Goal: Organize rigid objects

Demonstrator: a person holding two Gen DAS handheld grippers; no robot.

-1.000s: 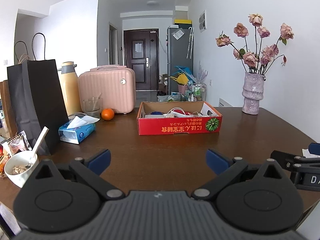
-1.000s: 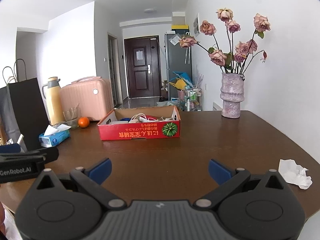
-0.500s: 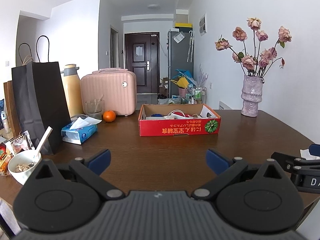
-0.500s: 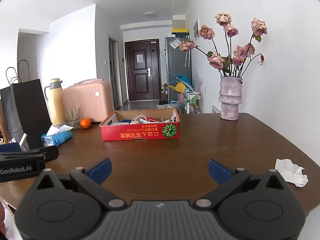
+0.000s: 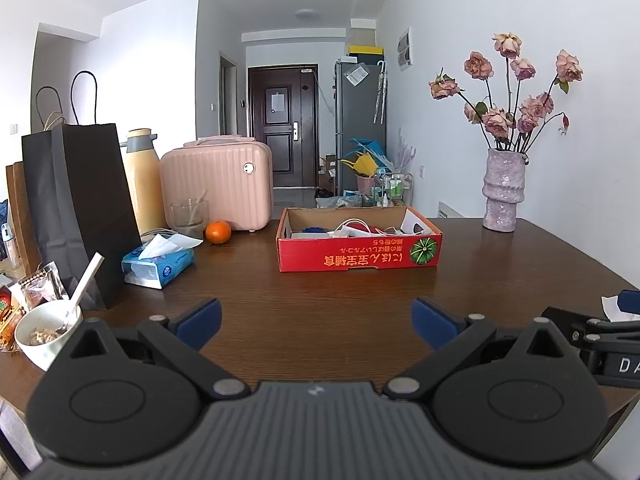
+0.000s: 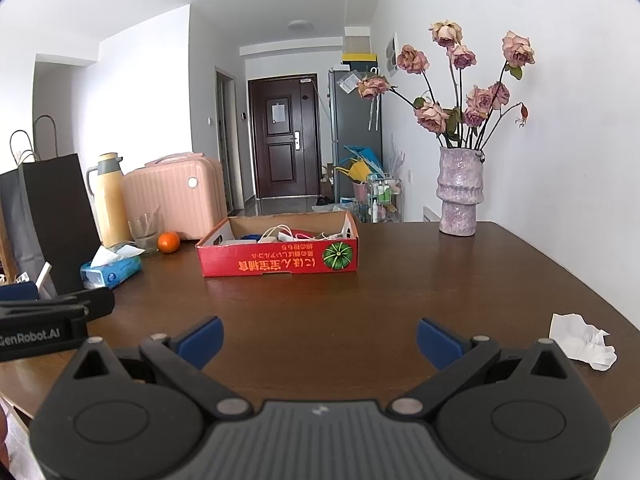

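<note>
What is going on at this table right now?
A person holds two grippers side by side above the near edge of a brown table. The left gripper and right gripper both have jaws wide open and hold nothing. Ahead sits a red cardboard box with cables and small items inside. Nothing is being handled yet.

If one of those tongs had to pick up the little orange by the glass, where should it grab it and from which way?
Grip the orange across its widest middle, coming down from above or from the open table side in front. It is round, so only a hold across the middle is likely to stay put. The glass stands close on its left and the pink case behind, leaving little room there for the left tongs.
</note>
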